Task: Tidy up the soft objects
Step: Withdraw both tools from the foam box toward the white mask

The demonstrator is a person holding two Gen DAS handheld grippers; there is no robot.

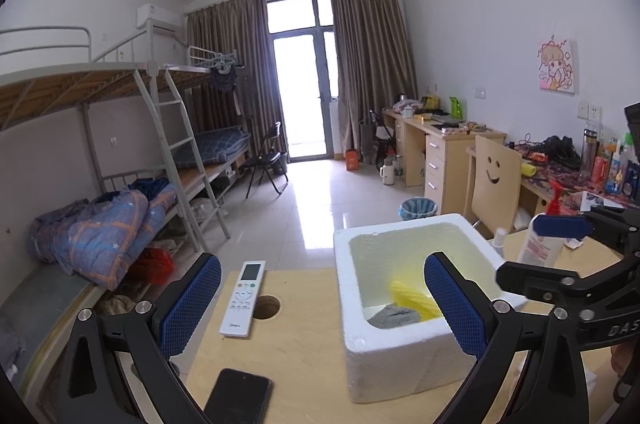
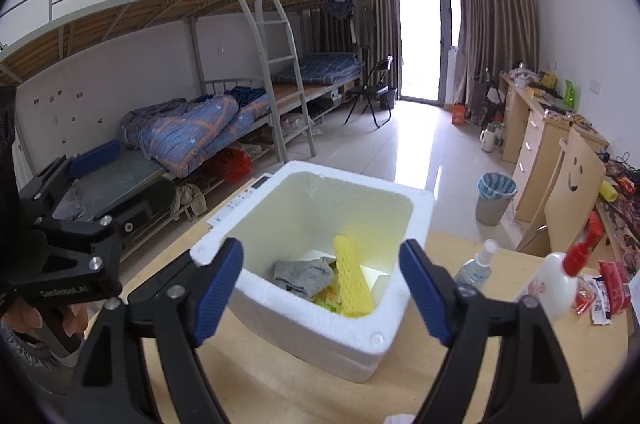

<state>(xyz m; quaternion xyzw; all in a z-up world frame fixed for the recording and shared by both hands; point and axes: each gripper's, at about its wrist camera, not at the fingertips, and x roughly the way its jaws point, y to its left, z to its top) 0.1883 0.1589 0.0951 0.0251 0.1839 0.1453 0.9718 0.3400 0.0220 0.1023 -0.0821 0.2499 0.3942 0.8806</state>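
A white foam box (image 2: 320,328) stands on the wooden table (image 2: 280,384). Inside lie a grey cloth (image 2: 302,274), a yellow foam net sleeve (image 2: 352,280) and some greenish soft items (image 2: 328,300). My right gripper (image 2: 320,290) is open and empty, held above the box's near rim. My left gripper (image 1: 320,304) is open and empty, left of the box (image 1: 400,352), its right finger over the box's near corner. The grey cloth (image 1: 394,316) and yellow sleeve (image 1: 412,296) show in the left wrist view. The right gripper (image 1: 568,236) shows there beyond the box, and the left gripper (image 2: 68,224) in the right wrist view.
A white remote (image 1: 244,298) and a black phone (image 1: 240,398) lie left of the box, by a round hole (image 1: 266,306) in the table. A small spray bottle (image 2: 476,264), a white pump bottle (image 2: 556,284) and red packets (image 2: 604,288) sit to the right. Bunk beds, desks, chair and bin stand behind.
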